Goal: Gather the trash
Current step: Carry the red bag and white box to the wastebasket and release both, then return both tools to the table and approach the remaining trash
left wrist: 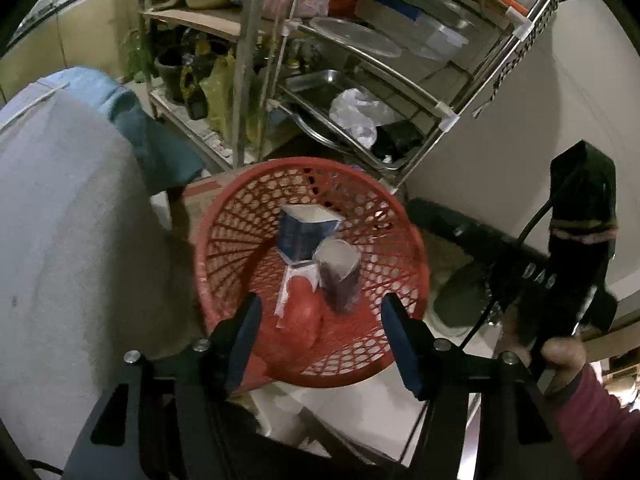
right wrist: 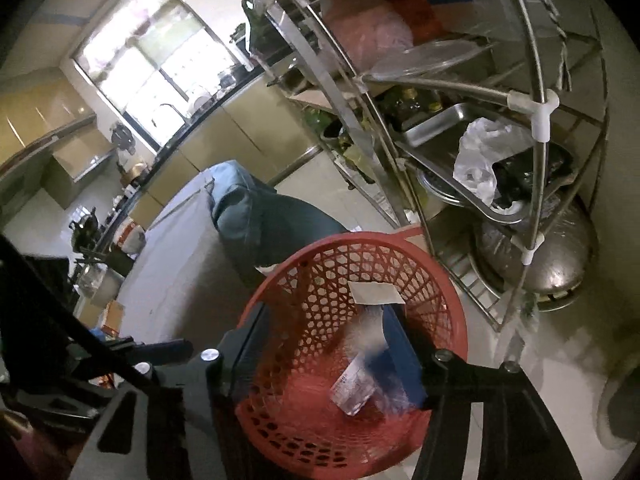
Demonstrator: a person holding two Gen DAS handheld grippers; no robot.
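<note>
Red plastic lattice forms the basket [left wrist: 224, 232] that sits on the floor at the foot of a steel rack [left wrist: 404, 80], beside a grey draped bulk [left wrist: 72, 220] with blue cloth [left wrist: 160, 140] lying over its top corner. Inside the basket, the left wrist view shows a blue and white carton [left wrist: 298, 232] near the far wall, a dark cup [left wrist: 340, 276] with a pale inside just beside it, and a reddish crumpled piece [left wrist: 304, 312] with a white slip toward the near rim. The left gripper [left wrist: 320, 328] hangs over the near rim with its blue pads well apart and nothing between them. The right gripper [right wrist: 320, 344] is also above the basket, jaws apart at a middling width; a blurred clear wrapper [right wrist: 354, 388] with print on it appears between the fingers, over the basket floor, and the pads are not pressing on it. A white paper slip [right wrist: 376, 294] lies against the far inner wall. On the rack's lower shelf a steel tray [left wrist: 320, 80] carries a white plastic bag [left wrist: 360, 114]. A hand [left wrist: 560, 360] in a pink sleeve grips the other tool at the right edge of the left wrist view
</note>
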